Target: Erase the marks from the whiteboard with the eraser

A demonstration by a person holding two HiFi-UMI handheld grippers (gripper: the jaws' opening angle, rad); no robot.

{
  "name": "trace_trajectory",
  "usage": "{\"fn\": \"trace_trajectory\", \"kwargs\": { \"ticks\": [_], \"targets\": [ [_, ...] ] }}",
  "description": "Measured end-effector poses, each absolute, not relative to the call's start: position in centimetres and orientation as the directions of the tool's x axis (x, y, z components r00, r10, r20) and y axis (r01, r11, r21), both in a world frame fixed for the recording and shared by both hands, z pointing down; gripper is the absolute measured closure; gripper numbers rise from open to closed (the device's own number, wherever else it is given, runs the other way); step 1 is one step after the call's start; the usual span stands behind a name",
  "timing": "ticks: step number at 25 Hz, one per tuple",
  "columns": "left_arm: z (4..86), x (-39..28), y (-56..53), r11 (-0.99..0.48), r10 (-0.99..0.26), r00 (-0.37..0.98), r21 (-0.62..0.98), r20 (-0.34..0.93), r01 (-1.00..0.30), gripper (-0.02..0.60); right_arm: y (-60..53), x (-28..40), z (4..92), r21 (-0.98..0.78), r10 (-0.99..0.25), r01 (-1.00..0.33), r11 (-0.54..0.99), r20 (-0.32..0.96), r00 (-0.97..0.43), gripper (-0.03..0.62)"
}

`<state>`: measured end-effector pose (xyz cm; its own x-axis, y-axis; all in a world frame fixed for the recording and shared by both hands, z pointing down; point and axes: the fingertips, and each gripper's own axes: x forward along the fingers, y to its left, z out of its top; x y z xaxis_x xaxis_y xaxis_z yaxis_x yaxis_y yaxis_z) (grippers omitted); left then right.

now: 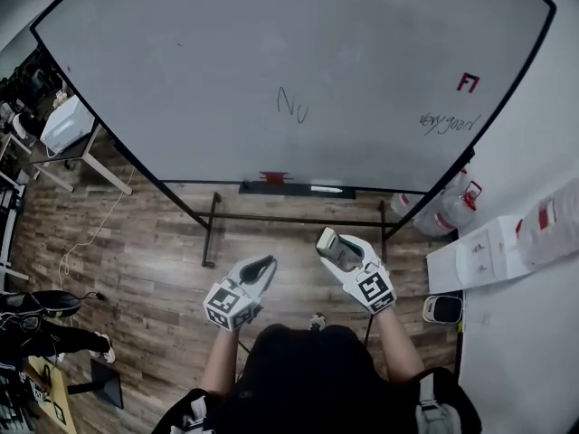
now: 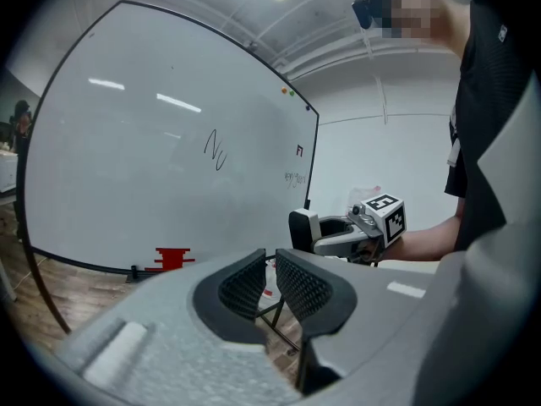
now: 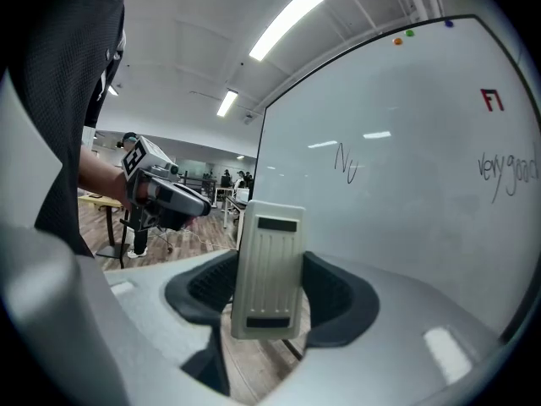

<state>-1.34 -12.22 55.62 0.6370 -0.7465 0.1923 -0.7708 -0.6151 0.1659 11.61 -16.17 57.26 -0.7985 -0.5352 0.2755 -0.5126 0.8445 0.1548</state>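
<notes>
The eraser [image 3: 269, 269] is not at the board. It stands upright between the jaws of the right gripper [image 3: 270, 293], which are closed on its two long edges, and it is carried in the air in front of the person, well short of the whiteboard [image 1: 226, 80]. The right gripper view shows its pale ribbed plastic back. The left gripper view shows a dark face [image 2: 299, 229] on the far side, which I take to be the wiping pad. I judge the item light and stiff in its shell, with a softer pad that should give slightly under pressure. The smooth plastic edges may slip or twist in the jaws if it is pressed hard or dragged at an angle. The present hold across the edges, near mid-length, looks suitable, since it leaves the pad face free and should resist tilting. The left gripper [image 2: 269, 284] holds nothing, and its jaws are drawn together with only a slit between them. Marks remaining on the board are a dark scribble [image 1: 291, 105] near the middle, a red mark [image 1: 467, 82] at upper right, and a line of handwriting [image 1: 448, 122] below it. A tray [image 1: 253, 188] along the board's lower edge carries a red object [image 1: 275, 177] and what looks like a marker [image 1: 326, 189]. The board stands on a framed stand, so firm wiping may rock it.
</notes>
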Motion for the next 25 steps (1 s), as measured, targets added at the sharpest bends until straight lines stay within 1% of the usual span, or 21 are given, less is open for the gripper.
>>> {"fn": "trace_trajectory", "kwargs": {
  "ticks": [7, 12, 19, 22, 25],
  "targets": [
    [56.9, -0.3, -12.2, -0.569, -0.771, 0.602, 0.2, 0.208, -0.798, 0.535, -19.7, 11.0, 55.7, 0.212, -0.493, -0.449, 0.868, 0.259, -0.831, 0.349],
    [56.3, -1.3, -13.9, -0.556, -0.786, 0.588, 0.2, 0.189, -0.807, 0.535, -24.1, 9.3, 51.8, 0.317, -0.525, -0.449, 0.836, 0.222, -0.822, 0.349],
    [55.9, -4.2, -17.4, -0.571, -0.782, 0.6, 0.193, 0.171, -0.798, 0.535, -31.3, 6.3, 43.0, 0.513, -0.629, -0.503, 0.696, 0.096, -0.772, 0.35],
    [55.1, -5.5, -19.3, -0.583, -0.779, 0.608, 0.179, 0.151, -0.792, 0.535, -34.2, 5.5, 39.4, 0.591, -0.686, -0.536, 0.603, 0.042, -0.726, 0.35],
    [54.7, -6.9, -20.8, -0.595, -0.774, 0.617, 0.169, 0.143, -0.786, 0.535, -36.7, 4.6, 36.1, 0.632, -0.739, -0.577, 0.517, -0.01, -0.673, 0.35]
  ]
}}
